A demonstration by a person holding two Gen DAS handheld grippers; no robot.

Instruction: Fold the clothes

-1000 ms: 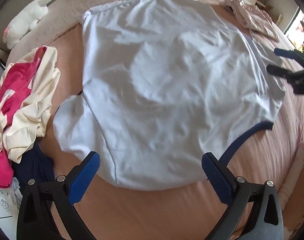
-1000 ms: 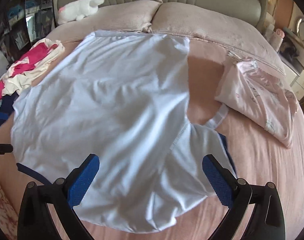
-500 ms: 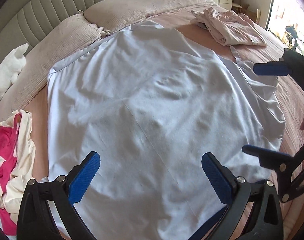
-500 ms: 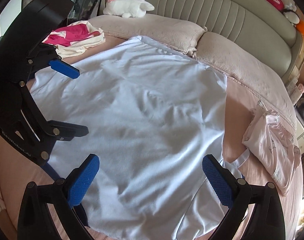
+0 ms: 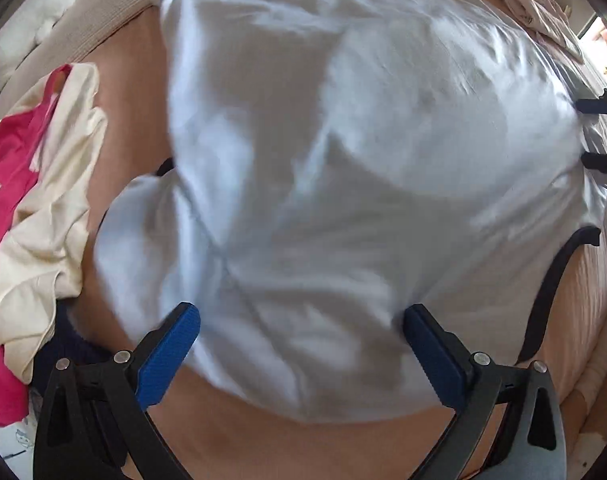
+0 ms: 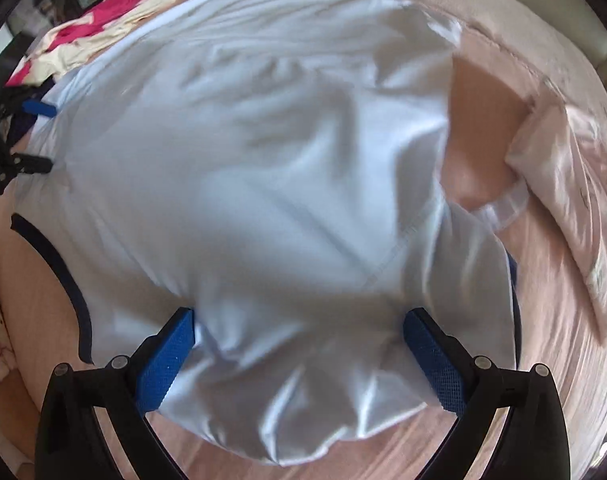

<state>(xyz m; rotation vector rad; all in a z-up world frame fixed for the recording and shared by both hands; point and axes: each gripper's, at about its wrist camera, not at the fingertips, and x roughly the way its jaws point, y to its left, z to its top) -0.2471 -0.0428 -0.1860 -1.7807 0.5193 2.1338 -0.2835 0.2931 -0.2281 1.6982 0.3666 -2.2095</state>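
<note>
A white T-shirt [image 5: 343, 160] with dark navy trim lies spread flat on the pink bed; it also fills the right wrist view [image 6: 283, 184]. My left gripper [image 5: 301, 336] is open, its jaws straddling the shirt's near edge by one sleeve [image 5: 143, 240]. My right gripper [image 6: 299, 340] is open over the opposite sleeve [image 6: 443, 320]. Each gripper shows in the other's view: the right one at the far right edge [image 5: 599, 136], the left one at the far left edge [image 6: 27, 136]. Both views are motion-blurred.
A pile of pink and cream clothes [image 5: 35, 200] lies left of the shirt, also in the right wrist view [image 6: 99, 28]. A folded pale pink garment [image 6: 575, 200] lies to the right. Pillows [image 6: 483, 12] and a white plush toy [image 5: 35, 20] sit at the headboard.
Both grippers have dropped down and apart from the shirt's middle to its near corners, one at each sleeve. The shirt stays flat on the bed. Both jaws remain open.
</note>
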